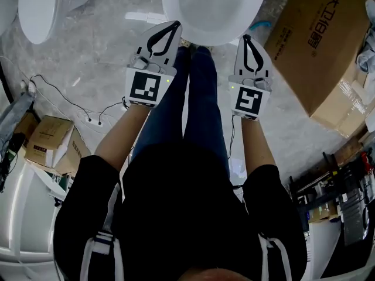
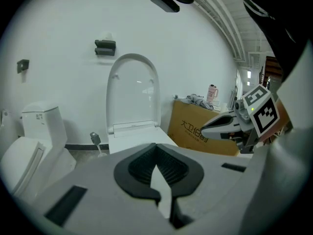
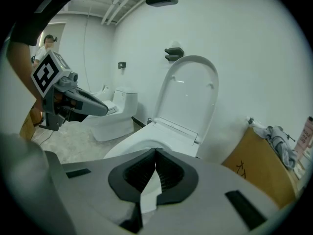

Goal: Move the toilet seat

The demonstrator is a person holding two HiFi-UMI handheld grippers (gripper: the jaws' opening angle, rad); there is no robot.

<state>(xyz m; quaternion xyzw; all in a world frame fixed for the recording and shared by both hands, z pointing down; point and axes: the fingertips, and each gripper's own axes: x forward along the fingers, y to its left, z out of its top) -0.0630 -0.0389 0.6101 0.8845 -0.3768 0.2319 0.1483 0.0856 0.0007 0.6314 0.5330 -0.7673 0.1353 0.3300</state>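
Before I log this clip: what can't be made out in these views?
Head view: the toilet is cut off by the top edge; its lid is out of frame there.
Gripper views: the shut left gripper and right gripper hide the bowl's front, so the seat's position is unclear.
Left gripper view: the pink bottle near the cardboard box is too small to identify.

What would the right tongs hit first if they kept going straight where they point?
Probably the front rim of the open toilet, just past the shut right tongs; depth is unclear.
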